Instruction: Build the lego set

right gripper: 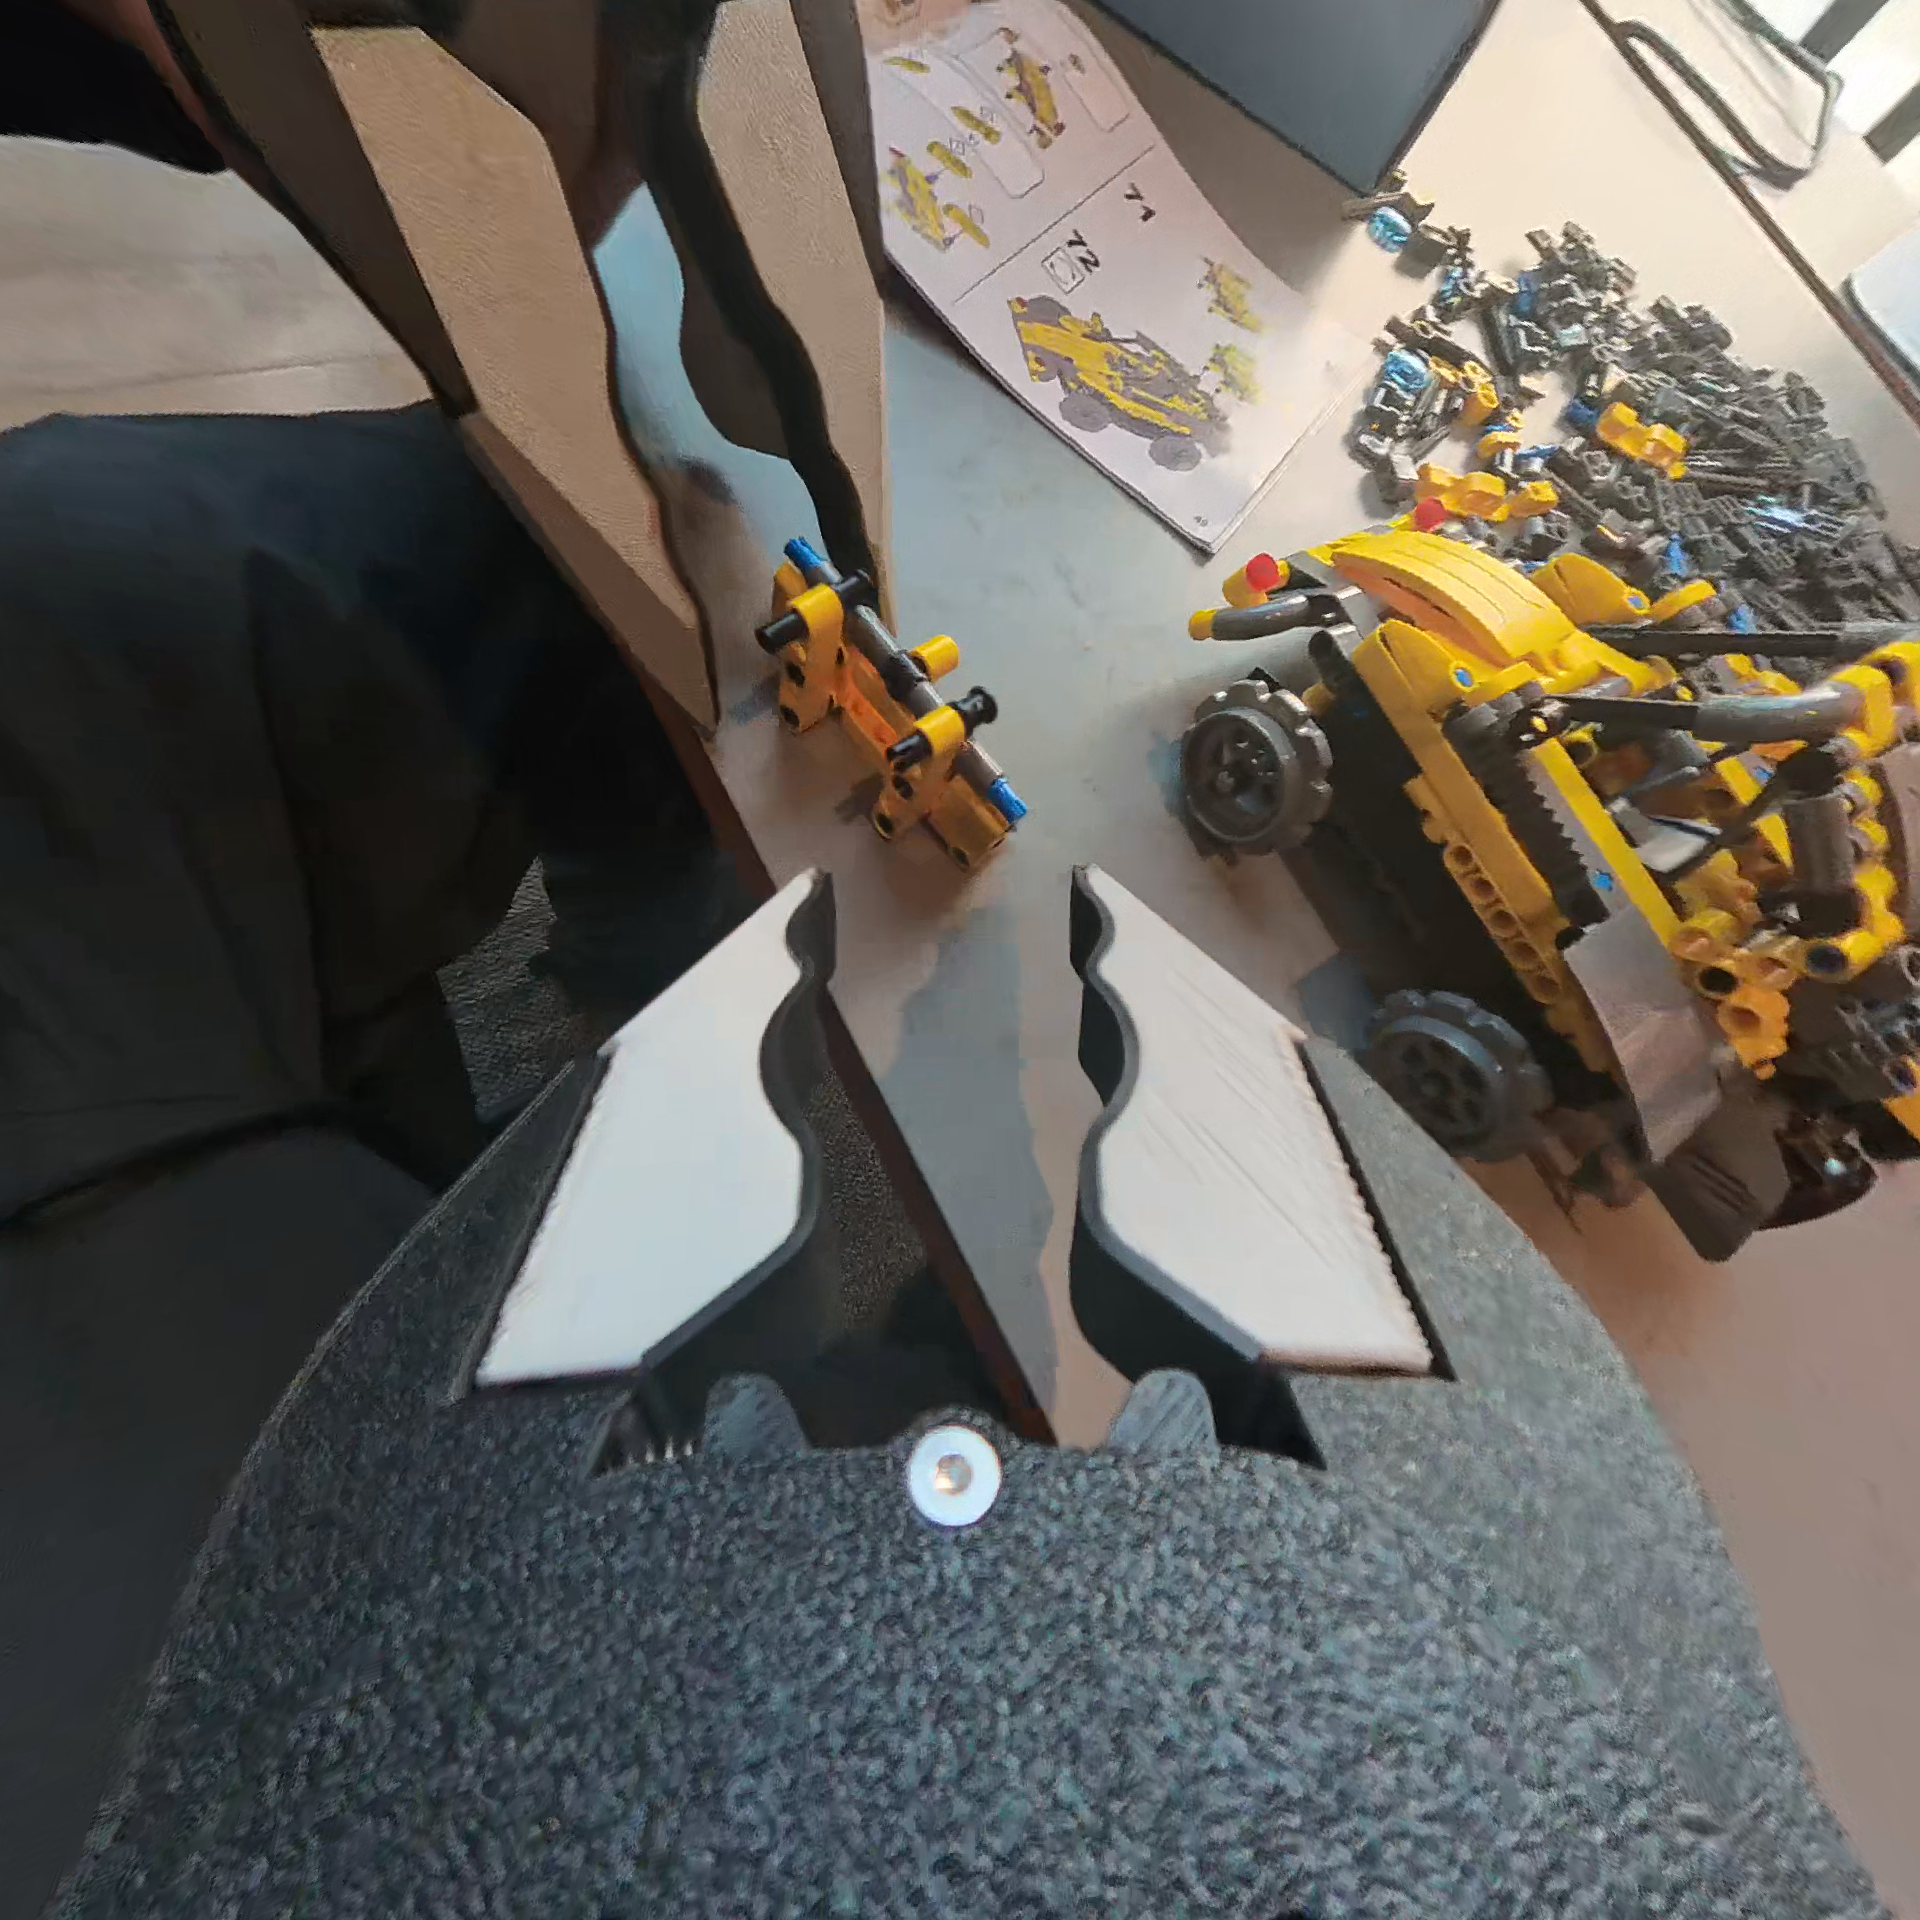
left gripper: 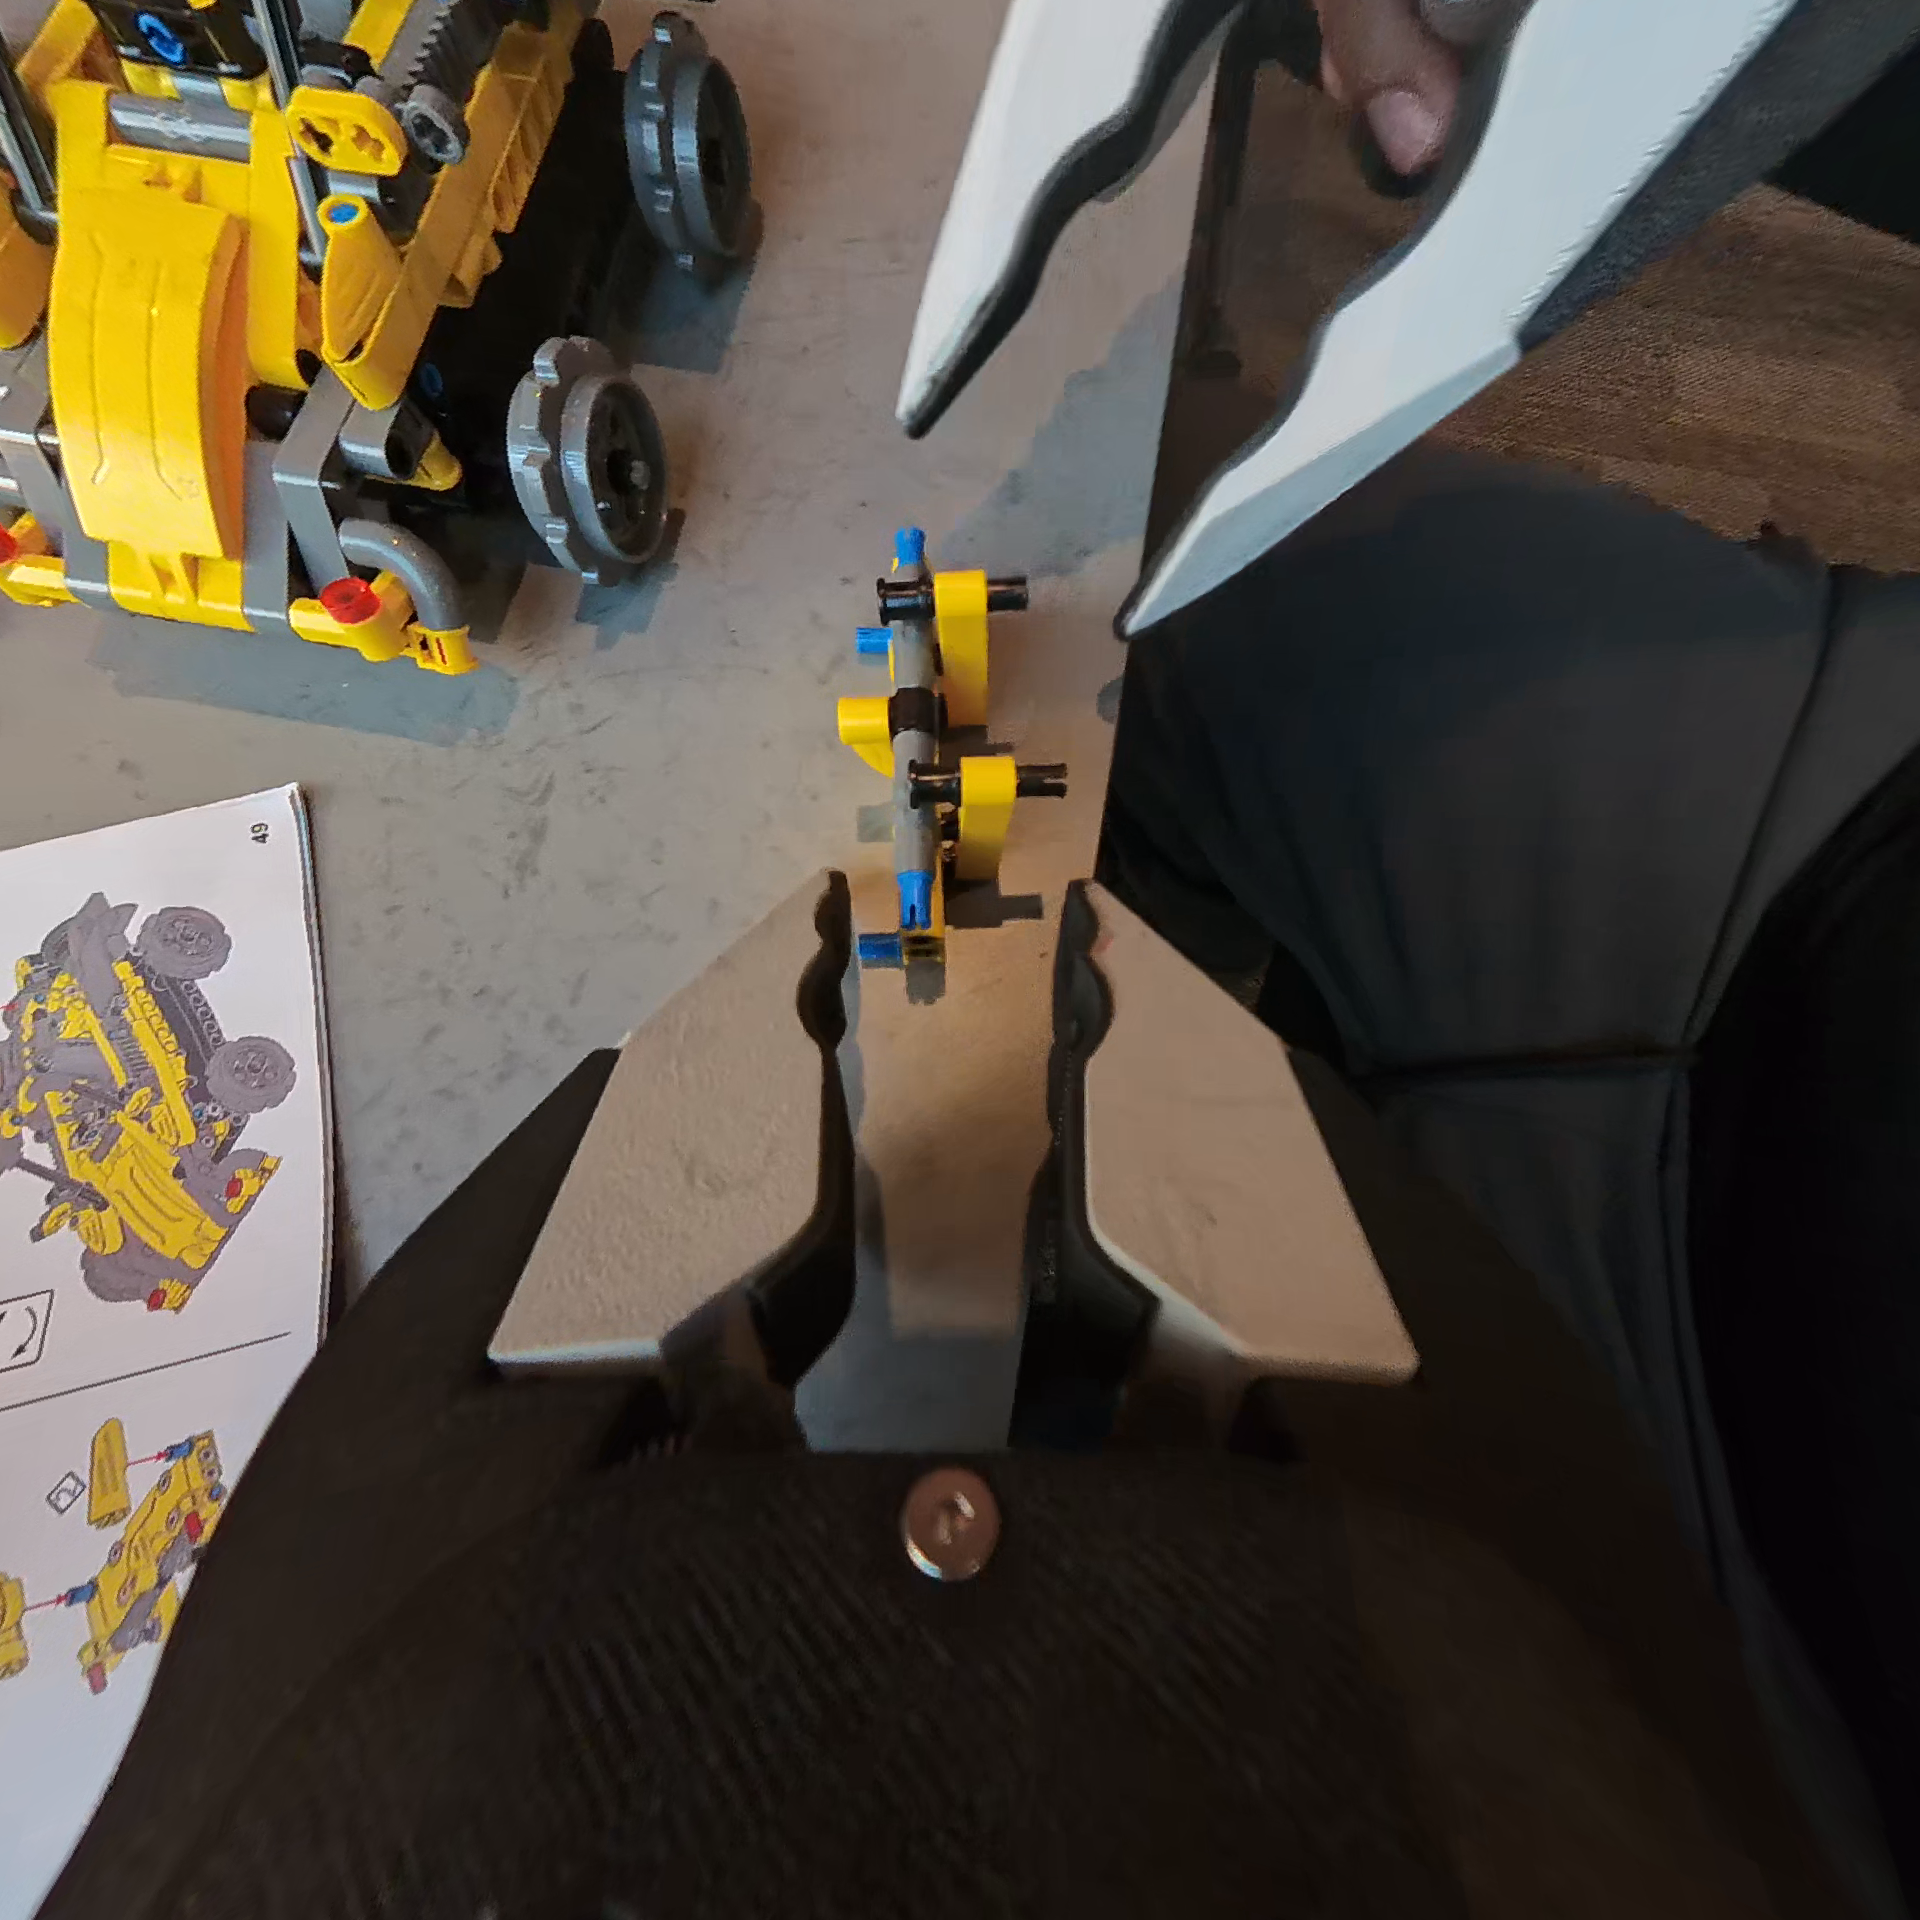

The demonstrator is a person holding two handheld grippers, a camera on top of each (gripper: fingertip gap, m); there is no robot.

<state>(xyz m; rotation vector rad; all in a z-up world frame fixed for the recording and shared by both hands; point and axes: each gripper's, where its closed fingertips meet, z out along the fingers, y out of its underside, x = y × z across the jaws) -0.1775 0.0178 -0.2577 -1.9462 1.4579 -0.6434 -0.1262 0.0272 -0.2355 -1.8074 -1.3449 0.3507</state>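
Observation:
A small yellow and grey brick sub-assembly (left gripper: 935,748) with blue and black pins lies on the grey table near its edge. It also shows in the right wrist view (right gripper: 894,717). My left gripper (left gripper: 956,894) is open and empty, its fingertips just short of the sub-assembly's near end. My right gripper (right gripper: 951,883) is open and empty, a little short of the sub-assembly from the other side. The right gripper shows in the left wrist view (left gripper: 1018,530), and the left gripper in the right wrist view (right gripper: 800,634).
A large yellow brick vehicle (left gripper: 312,312) with grey wheels stands on the table; it also shows in the right wrist view (right gripper: 1558,852). An open instruction booklet (left gripper: 156,1143) lies beside it. A pile of loose bricks (right gripper: 1662,416) lies behind. The table edge (left gripper: 1122,727) borders a person's dark-clothed legs. The gap from one gripper's tips to the other's is roughly 6 cm.

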